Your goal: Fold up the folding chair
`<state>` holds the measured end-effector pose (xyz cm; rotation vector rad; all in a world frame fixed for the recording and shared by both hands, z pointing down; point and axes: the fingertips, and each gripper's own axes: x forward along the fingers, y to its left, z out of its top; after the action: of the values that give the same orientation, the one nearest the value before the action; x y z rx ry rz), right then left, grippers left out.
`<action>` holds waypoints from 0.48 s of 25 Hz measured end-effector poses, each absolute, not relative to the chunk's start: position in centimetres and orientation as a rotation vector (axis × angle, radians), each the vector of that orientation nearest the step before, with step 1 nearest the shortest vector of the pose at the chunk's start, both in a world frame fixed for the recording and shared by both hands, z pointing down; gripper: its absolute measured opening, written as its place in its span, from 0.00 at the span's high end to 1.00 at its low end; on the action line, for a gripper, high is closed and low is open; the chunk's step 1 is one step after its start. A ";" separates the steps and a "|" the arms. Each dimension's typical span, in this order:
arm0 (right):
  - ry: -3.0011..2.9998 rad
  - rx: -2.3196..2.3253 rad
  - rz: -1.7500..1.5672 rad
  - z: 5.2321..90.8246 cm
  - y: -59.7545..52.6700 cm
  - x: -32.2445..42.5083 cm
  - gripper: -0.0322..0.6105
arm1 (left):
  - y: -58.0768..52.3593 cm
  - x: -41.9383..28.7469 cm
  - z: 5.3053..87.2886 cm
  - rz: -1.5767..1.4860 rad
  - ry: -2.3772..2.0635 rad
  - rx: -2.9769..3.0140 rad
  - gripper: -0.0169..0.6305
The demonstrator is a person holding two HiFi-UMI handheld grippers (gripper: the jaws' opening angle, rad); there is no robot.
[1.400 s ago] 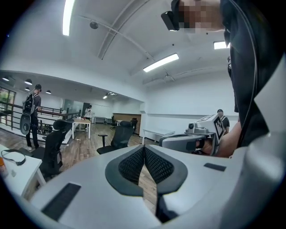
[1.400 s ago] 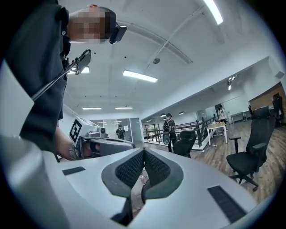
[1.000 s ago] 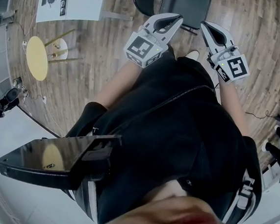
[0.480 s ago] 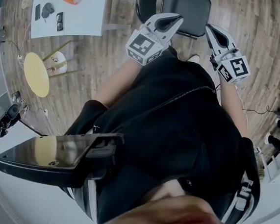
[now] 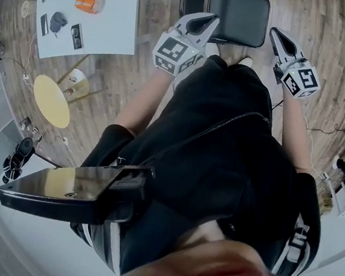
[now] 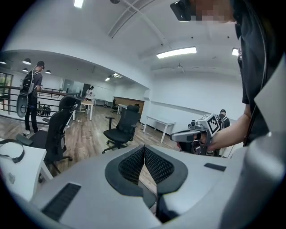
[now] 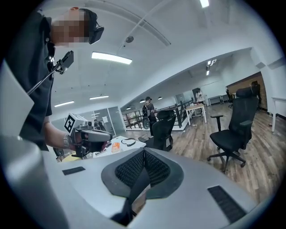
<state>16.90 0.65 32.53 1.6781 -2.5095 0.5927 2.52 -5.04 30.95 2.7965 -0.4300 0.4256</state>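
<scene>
Folding chair: blk seat flat, unfolded, on wood floor.

White table stood top left on wood floor. On it lay an orange item, a dark rounded item and a dark flat item. Round yellow stool sat near the table, not touching. Black office chair stood mid-room. Person with backpack stood far left. Ceiling strip light was lit.
</scene>
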 end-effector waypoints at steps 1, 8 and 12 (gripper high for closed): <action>-2.502 1.667 0.605 33.1 0.4 17.2 0.93 | -5.7 2.3 31.5 0.444 -0.451 2.775 0.96; -2.471 1.611 0.717 39.5 -1.6 20.2 0.93 | -10.0 1.3 37.1 0.528 -0.570 2.546 0.96; -2.407 1.535 0.821 46.1 -2.3 22.7 0.93 | -14.0 -0.1 40.4 0.587 -0.713 2.450 0.96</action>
<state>22.68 -2.33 46.13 1.5353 -2.4069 0.8208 -0.07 -13.98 40.35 2.4503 -0.7127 0.5865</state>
